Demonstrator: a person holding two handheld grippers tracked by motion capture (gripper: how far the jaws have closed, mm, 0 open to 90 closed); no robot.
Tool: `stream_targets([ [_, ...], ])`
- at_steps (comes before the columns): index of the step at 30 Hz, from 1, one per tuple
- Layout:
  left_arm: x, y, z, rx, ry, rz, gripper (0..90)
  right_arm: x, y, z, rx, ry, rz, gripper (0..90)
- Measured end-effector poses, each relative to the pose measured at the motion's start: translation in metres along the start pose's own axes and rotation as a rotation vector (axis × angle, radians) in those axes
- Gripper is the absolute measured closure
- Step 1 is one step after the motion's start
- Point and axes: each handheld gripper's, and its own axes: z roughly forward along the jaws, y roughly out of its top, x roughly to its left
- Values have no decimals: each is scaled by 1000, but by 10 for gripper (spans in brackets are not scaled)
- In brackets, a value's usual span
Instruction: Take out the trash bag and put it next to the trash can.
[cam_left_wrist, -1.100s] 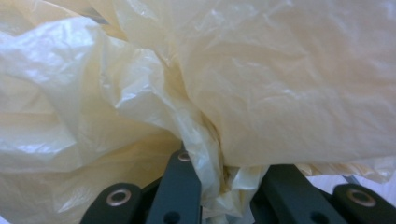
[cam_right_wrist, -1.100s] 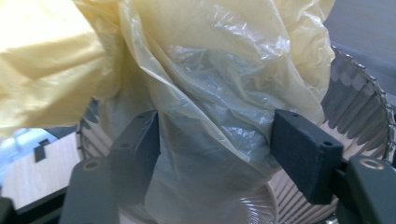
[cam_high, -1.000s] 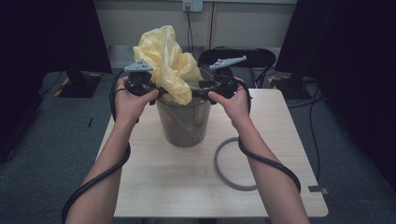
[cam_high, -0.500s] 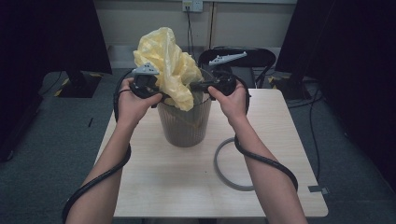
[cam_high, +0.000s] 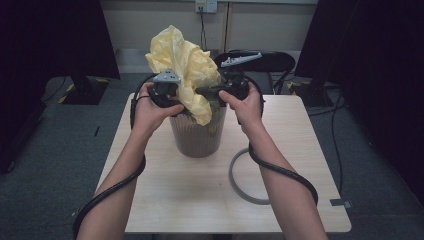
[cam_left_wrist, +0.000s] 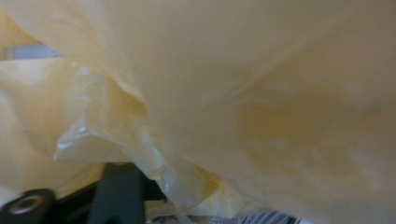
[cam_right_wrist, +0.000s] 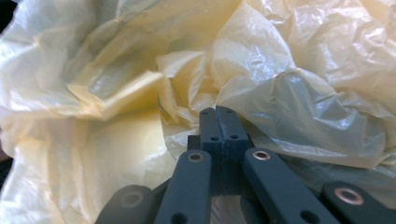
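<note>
We hold the yellow plastic bag (cam_high: 187, 65) bunched above the brown bin (cam_high: 196, 135) on the table (cam_high: 200, 200). Our right gripper (cam_right_wrist: 219, 114) has its jaws pressed together, pinching the film. Our left gripper (cam_high: 167, 90) has just been opening its jaws, bag draped over them.

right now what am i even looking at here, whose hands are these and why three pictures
A person sits at a wooden table, holding a hand-held two-jaw gripper in each hand. The high view looks down from above; the other two come from small cameras riding on each gripper. On the table stands a brown wastebasket with a yellow plastic bag being worked into it, beside a grey cable loop. The right gripper has its jaws shut, seemingly pinching the bag's film. The left gripper has just been opening; bag covers its camera, so its jaws are hard to judge.
</note>
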Motion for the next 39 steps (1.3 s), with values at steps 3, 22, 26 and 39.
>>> stream_targets([
  [3, -3, 3, 2, 31, 2, 53, 724, 0, -1, 1, 0, 4, 7, 900],
  [22, 2, 0, -33, -45, 74, -43, 866, -5, -21, -23, 18, -229, -89, 159],
  [26, 3, 0, -39, -60, 85, -50, 866, -7, -24, -28, 33, -241, -98, 140],
  [39, 9, 1, -56, -85, 118, -61, 866, -12, -34, -37, 53, -244, -120, 140],
])
